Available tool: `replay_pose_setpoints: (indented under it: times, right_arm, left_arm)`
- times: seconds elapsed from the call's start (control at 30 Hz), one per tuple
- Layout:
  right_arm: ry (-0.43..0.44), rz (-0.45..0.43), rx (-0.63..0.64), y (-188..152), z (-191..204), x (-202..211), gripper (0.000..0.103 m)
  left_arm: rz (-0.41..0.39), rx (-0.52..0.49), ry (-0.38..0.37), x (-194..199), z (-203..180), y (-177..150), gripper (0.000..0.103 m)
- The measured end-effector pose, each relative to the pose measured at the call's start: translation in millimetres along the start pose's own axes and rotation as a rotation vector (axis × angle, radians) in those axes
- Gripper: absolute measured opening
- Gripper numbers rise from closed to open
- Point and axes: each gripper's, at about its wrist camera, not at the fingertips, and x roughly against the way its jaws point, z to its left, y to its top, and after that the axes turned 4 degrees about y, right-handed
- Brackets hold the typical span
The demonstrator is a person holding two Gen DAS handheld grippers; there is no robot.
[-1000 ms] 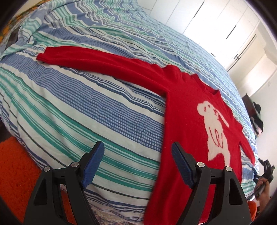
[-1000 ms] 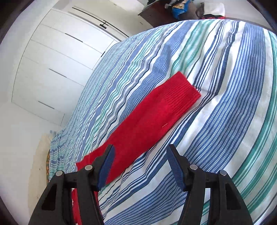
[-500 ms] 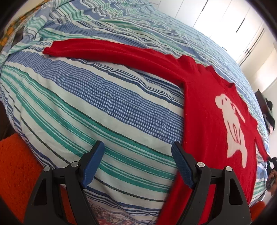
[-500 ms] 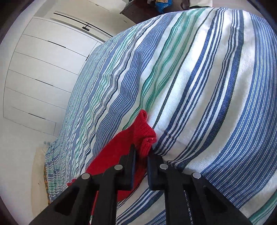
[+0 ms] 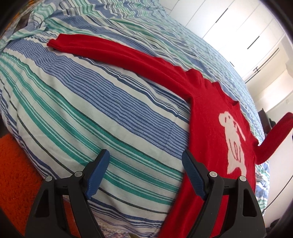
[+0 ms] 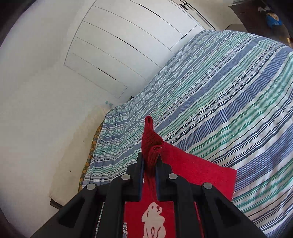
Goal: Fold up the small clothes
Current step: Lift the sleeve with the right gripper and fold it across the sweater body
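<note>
A small red sweater (image 5: 210,128) with a white dog on its chest lies spread on the striped bedspread (image 5: 82,102). One sleeve (image 5: 109,49) stretches flat toward the far left. The other sleeve (image 5: 274,139) hangs lifted in the air at the right. My right gripper (image 6: 151,161) is shut on that sleeve's cuff (image 6: 152,139), held above the sweater body (image 6: 192,174). My left gripper (image 5: 144,161) hovers open over the bedspread just left of the sweater's hem, with nothing between its fingers.
The bed's near edge drops to an orange rug (image 5: 16,174) at the lower left. White wardrobe doors (image 6: 128,40) stand beyond the bed. A dark table with clutter (image 6: 265,14) stands at the far right.
My right gripper closed on the sleeve cuff and lifted it up off the bed, over toward the sweater body. The left gripper stayed open, with its view shifting slightly.
</note>
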Motion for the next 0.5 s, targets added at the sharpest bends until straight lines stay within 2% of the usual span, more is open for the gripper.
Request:
replay_pose_setpoints:
  times: [0.17,0.43,0.47,0.5]
  right_arm:
    - [0.051,0.101,0.023,-48.9,46.4,-86.8,0.011]
    - [0.002,0.305,0.136,-147.4,61.5,-196.7,0.011]
    - [-0.006,0.326,0.155,-161.0,63.2,-207.1,0.013]
    - [-0.015,0.352,0.187,-172.2,62.3,-219.8,0.019]
  left_arm:
    - [0.0,0.014,-0.022,3.4,9.1,1.0,0.082]
    - [0.002,0.025,-0.022,3.5,18.4,2.5,0.082]
    - [0.004,0.025,-0.021,2.9,18.8,2.4,0.082]
    - [0.005,0.024,-0.018,2.4,18.7,2.2,0.082]
